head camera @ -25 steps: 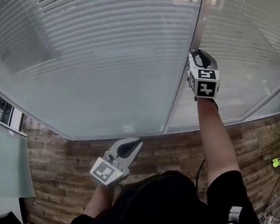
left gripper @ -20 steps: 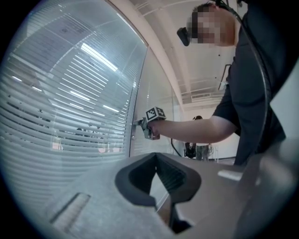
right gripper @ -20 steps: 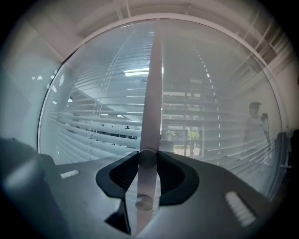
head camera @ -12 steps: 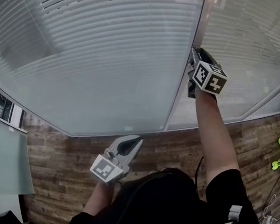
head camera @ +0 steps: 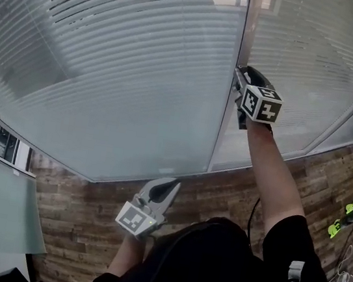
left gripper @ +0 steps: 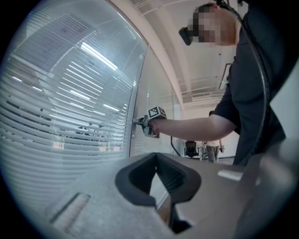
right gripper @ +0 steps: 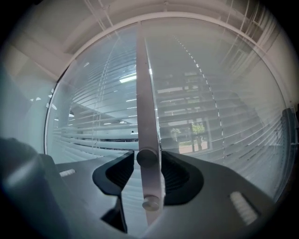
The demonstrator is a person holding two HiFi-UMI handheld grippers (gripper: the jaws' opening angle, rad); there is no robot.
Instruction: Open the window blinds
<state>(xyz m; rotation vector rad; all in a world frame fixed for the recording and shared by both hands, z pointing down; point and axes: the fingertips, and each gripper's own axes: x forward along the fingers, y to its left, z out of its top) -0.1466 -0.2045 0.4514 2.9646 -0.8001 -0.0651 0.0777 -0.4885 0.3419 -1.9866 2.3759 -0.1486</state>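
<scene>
Blinds behind glass, far side. Small knob on frame post probably stiff, slick: pinch there. Right tongs just been opening, loose round knob. Left tongs together, empty.

Two grey two-jaw grippers (left gripper, right gripper). Two white slatted blinds flank the right one. Two round silver knobs: upper knob between its jaws, lower knob beneath.

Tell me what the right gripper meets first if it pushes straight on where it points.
The upper round knob on the window post: it already sits between the jaws of the right gripper, which have just been opening. Straight on, it would probably meet that knob first, then the post.
</scene>
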